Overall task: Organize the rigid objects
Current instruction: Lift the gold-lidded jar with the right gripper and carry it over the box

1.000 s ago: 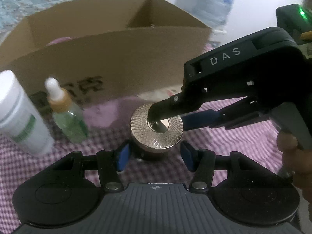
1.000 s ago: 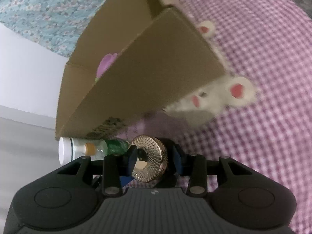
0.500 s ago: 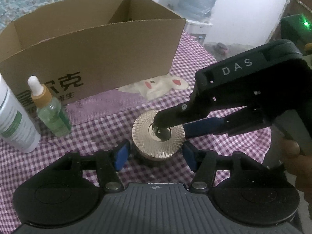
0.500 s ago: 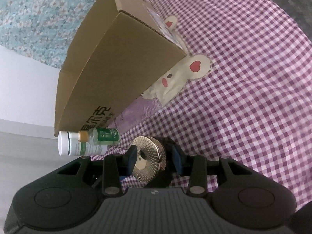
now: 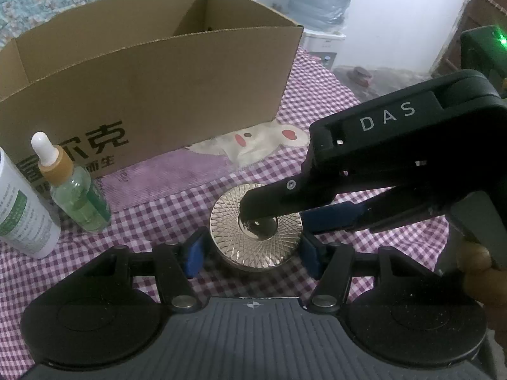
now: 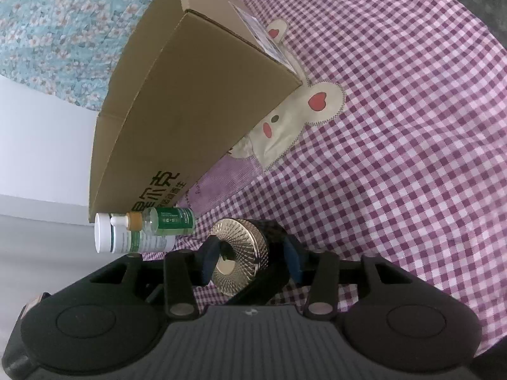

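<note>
A purple-and-white checked cloth covers the surface, filling the right side of the right wrist view. A cream rabbit appliqué with red heart cheeks is sewn on it — right of centre. Teal floral fabric fills the upper left. In the left wrist view, upper right — large water bottles against a white wall.

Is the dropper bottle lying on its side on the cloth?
No, the dropper bottle stands upright on the checked cloth, beside the white bottle.
</note>
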`<state>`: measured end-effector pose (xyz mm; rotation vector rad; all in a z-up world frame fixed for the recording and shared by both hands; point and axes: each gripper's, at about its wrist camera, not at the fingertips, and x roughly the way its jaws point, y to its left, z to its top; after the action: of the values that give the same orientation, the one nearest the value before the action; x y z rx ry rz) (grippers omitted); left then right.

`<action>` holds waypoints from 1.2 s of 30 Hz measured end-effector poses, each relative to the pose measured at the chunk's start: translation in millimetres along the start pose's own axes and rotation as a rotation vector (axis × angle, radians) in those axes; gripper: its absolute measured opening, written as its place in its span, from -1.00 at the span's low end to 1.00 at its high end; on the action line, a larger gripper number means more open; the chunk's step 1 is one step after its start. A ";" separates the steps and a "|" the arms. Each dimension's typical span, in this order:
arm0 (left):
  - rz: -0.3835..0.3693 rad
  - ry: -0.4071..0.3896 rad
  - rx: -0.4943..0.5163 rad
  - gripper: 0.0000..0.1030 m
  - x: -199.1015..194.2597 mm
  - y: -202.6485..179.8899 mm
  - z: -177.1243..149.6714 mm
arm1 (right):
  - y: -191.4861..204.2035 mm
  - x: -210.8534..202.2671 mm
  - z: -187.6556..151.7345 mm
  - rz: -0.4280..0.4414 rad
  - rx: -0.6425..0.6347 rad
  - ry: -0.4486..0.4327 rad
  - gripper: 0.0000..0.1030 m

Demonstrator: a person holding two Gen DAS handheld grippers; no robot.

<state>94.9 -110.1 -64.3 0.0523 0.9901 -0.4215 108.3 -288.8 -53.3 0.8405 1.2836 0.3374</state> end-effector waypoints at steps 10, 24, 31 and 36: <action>0.012 -0.029 0.005 0.13 -19.0 -3.6 2.3 | 14.5 -10.7 2.3 -0.013 -0.030 -0.007 -0.07; 0.115 -0.174 -0.011 0.12 -103.0 14.5 72.4 | 130.5 -53.8 35.3 0.061 -0.252 -0.073 -0.06; 0.118 -0.115 -0.115 0.11 -99.2 68.7 135.4 | 178.8 -36.3 94.4 0.113 -0.278 -0.016 -0.07; 0.149 -0.015 -0.165 0.11 -67.8 96.9 168.3 | 191.9 0.2 140.7 0.093 -0.259 0.041 -0.06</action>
<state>232.8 -38.4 70.3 -0.0259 0.9961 -0.2030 282.2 -211.2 89.3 0.6766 1.2098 0.5845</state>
